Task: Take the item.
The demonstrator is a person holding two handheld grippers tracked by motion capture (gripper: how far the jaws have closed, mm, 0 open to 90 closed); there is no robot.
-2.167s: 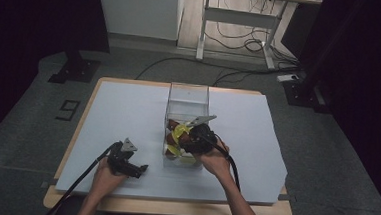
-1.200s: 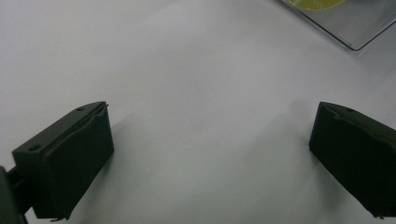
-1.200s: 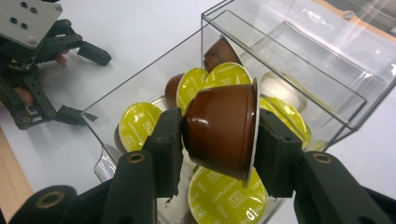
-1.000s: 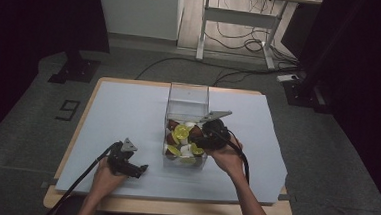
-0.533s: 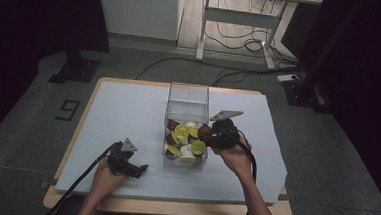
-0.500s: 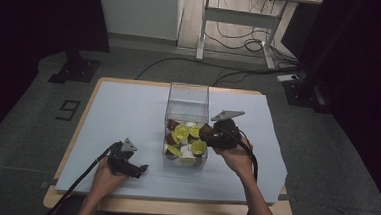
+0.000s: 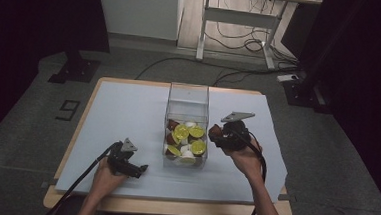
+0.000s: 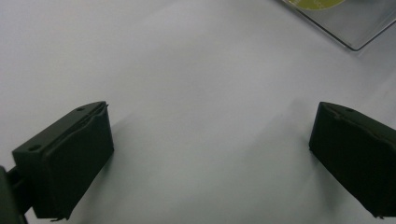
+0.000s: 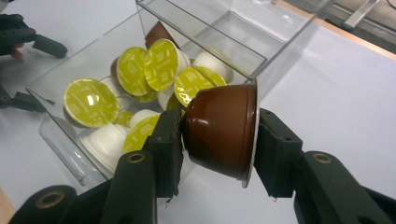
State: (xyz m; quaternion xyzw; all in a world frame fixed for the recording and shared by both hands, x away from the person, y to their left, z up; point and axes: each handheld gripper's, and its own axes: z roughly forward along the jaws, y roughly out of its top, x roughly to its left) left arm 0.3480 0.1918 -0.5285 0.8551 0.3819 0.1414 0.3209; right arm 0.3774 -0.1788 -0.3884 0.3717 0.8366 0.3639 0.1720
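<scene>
A clear plastic box (image 7: pixel 188 95) stands mid-table and holds several coffee capsules with green lids (image 7: pixel 181 132), plus white and brown ones. My right gripper (image 7: pixel 217 134) hangs just right of the box, shut on a brown capsule (image 9: pixel 223 129) whose foil lid faces right. The box wall (image 9: pixel 201 44) and the green-lidded capsules (image 9: pixel 161 63) lie just beyond it. My left gripper (image 7: pixel 137 169) rests low on the white table cover at the front left, open, with bare cover between its fingers (image 8: pixel 70 156). A corner of the box (image 8: pixel 348 23) shows at the top right of the left gripper view.
A white cover (image 7: pixel 128 108) spreads over the wooden table (image 7: pixel 172 206). Cables trail from both grippers off the front edge. A desk frame (image 7: pixel 239 20) and floor cables lie beyond the table. A "9" mark (image 7: pixel 68 110) is on the floor at left.
My right gripper has lifted the brown capsule out of the box and carried it to the right, clear of the box's side. The left gripper has stayed where it was.
</scene>
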